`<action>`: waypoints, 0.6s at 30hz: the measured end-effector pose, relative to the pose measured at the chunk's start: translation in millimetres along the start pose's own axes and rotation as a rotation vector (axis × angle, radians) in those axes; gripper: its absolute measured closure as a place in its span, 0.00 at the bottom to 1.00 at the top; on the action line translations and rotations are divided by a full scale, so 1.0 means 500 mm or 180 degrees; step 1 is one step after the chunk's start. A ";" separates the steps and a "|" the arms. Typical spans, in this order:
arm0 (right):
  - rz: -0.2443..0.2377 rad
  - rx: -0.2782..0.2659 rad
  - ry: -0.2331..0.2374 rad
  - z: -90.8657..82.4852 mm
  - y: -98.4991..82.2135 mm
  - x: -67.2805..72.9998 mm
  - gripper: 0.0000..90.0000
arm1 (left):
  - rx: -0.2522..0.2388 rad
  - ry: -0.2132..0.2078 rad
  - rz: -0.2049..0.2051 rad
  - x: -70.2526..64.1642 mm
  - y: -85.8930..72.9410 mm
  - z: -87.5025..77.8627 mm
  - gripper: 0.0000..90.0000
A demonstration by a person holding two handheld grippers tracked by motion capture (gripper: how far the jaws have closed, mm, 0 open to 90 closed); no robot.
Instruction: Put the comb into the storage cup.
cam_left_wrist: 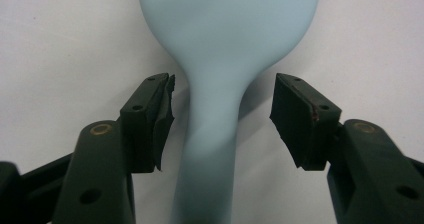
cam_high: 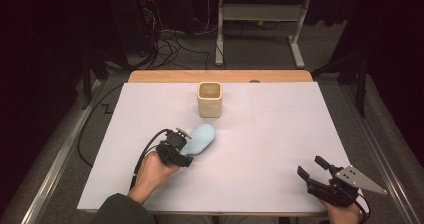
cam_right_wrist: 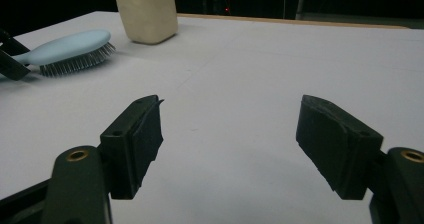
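Two grippers were over one white table (cam_high: 280,134), its wooden far edge showing past the sheet. Cup (cam_high: 209,99), cream, square-mouthed, stood upright near the far edge, about centre. Brush (cam_high: 200,139), pale blue, lay bristles down just in front of the cup, apart from it, head toward the cup and handle toward the person. Left gripper (cam_high: 184,145) sat at the handle end, held by the left hand (cam_high: 152,171). In the left gripper view (cam_left_wrist: 222,114) the handle ran between the jaws with a gap on each side, pads not pressing: released, nothing grasped. Right gripper (cam_high: 311,166) was near the table's near right corner, well apart from brush and cup. Its own view (cam_right_wrist: 230,139) showed jaws spread, bare table between: released too.
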State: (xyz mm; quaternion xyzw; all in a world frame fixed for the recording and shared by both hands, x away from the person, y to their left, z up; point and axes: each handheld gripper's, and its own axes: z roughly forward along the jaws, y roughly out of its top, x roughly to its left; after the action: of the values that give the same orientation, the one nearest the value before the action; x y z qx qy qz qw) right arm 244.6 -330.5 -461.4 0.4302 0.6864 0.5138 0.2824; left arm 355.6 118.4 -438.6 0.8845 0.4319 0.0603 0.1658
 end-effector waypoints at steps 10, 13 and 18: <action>-0.0011 -0.0005 0.0015 -0.002 0.000 0.000 0.30 | 0.0108 0.0047 0.0066 -0.009 0.013 0.009 0.55; -0.0006 -0.0005 0.0013 -0.002 0.000 0.000 0.30 | 0.0128 0.0052 0.0084 -0.009 0.016 0.009 0.56; -0.0015 0.0001 0.0003 -0.001 0.000 0.001 0.30 | 0.0132 -0.0004 0.0070 -0.005 0.016 0.010 0.57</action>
State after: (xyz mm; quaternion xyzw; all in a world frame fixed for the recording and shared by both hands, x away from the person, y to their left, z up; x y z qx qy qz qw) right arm 243.8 -330.5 -461.0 0.4283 0.6877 0.5132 0.2832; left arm 360.9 110.6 -440.4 0.8925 0.4232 0.0526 0.1471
